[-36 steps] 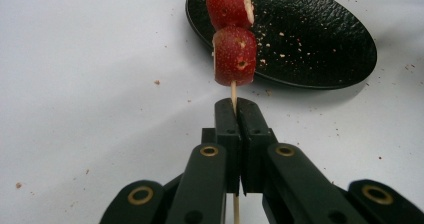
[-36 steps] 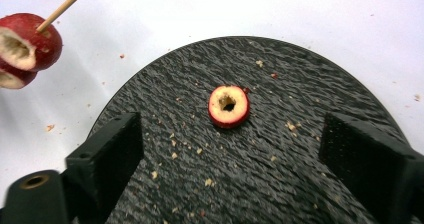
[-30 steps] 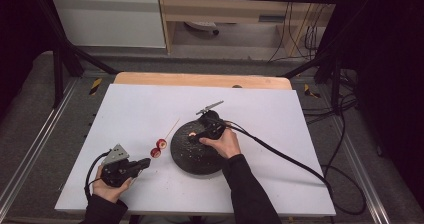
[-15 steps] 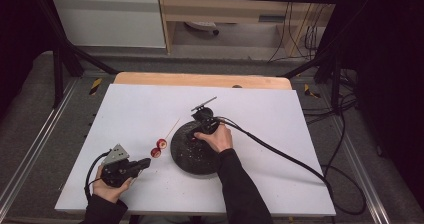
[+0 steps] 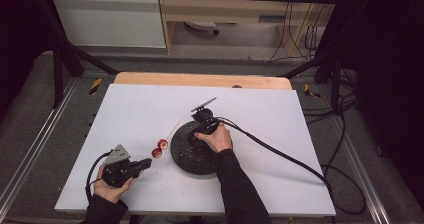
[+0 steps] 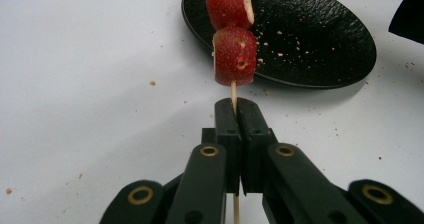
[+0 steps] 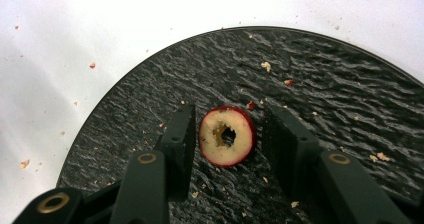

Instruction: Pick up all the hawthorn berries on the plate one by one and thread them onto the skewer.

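Note:
My left gripper [image 5: 148, 162] rests at the table's front left, shut on a thin wooden skewer [image 6: 233, 91] that carries two red fruit pieces [image 6: 235, 56]. In the high view those pieces [image 5: 160, 148] lie just left of the black plate [image 5: 187, 159]. My right gripper [image 5: 195, 134] is tipped down over the plate. In the right gripper view it [image 7: 229, 129] is open, its jaws on either side of a round red-skinned fruit slice [image 7: 227, 135] with a hole through its pale middle. The slice lies on the plate [image 7: 325, 84], and neither jaw touches it.
Crumbs are scattered over the plate and the white tabletop [image 5: 260, 114]. The right gripper's black cable [image 5: 280, 154] trails across the table to its right edge. A wooden strip [image 5: 200, 79] borders the table's far side.
My right gripper has shifted a little to the left over the plate, with the hand following it. The left gripper and the skewer have stayed where they were.

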`<state>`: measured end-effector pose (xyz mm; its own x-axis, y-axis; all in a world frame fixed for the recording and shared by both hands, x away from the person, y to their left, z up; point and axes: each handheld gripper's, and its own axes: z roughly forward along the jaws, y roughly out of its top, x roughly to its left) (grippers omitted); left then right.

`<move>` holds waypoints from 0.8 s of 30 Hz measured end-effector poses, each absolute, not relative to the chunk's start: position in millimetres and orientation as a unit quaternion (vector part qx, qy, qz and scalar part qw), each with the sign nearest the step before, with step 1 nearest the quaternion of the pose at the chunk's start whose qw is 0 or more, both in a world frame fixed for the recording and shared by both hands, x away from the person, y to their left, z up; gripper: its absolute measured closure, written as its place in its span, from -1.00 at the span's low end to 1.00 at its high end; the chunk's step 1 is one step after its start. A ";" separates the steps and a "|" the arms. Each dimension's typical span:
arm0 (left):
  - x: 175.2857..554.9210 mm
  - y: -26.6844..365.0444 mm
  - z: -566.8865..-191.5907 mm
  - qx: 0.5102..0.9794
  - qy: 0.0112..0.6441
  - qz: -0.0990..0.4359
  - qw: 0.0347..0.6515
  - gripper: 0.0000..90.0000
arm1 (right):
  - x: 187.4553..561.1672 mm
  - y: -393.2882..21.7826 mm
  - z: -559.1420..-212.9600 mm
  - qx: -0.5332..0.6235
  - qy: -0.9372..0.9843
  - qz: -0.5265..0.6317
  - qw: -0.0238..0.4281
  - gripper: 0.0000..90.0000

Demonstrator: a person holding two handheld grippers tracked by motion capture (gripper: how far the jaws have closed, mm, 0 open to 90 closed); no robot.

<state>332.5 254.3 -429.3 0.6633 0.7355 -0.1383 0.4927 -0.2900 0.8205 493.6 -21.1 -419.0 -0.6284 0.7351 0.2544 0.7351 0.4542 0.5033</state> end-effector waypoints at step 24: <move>332.0 253.1 -428.8 0.792 0.386 0.135 0.453 0.97 | 492.4 -23.1 -412.6 -0.439 -0.849 -0.296 0.013 0.40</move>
<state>332.0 253.1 -428.8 0.6656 0.7339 -0.1354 0.4892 -0.2920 0.8218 492.4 -23.1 -412.6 -0.6147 0.7370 0.2809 0.7520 0.4403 0.4905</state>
